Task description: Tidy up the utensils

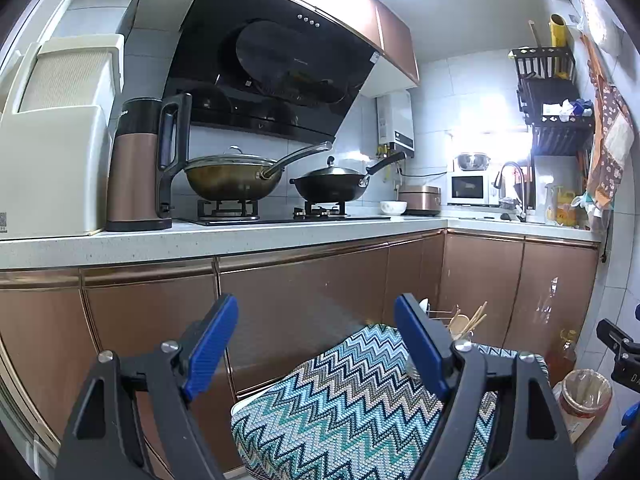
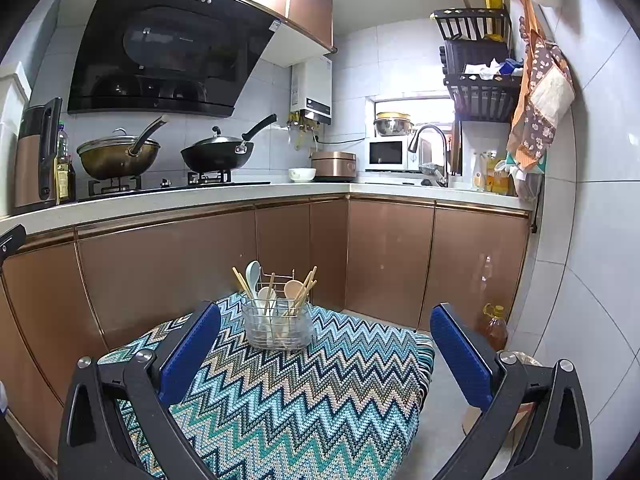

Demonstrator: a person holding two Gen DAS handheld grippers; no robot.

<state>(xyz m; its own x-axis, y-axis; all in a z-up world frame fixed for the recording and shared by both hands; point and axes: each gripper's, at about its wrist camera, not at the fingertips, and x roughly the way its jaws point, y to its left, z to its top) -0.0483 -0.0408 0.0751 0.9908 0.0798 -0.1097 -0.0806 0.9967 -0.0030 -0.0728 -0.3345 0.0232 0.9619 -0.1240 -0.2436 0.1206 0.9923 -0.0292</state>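
Observation:
A clear utensil holder [image 2: 278, 326] with a wire frame stands at the far end of a zigzag-patterned cloth [image 2: 304, 392]. It holds wooden chopsticks, two wooden spoons and a pale blue spoon [image 2: 253, 273], all upright. My right gripper [image 2: 326, 334] is open and empty, above the cloth and short of the holder. My left gripper [image 1: 316, 320] is open and empty, above the cloth's left part [image 1: 352, 400]. In the left wrist view the holder [image 1: 460, 326] is mostly hidden behind the right finger.
Brown cabinet doors [image 2: 168, 272] run behind the cloth under a white counter [image 2: 200, 196] with two woks, a kettle and a rice cooker. An oil bottle [image 2: 495, 326] stands on the floor at right, near a lined bin [image 1: 586, 394].

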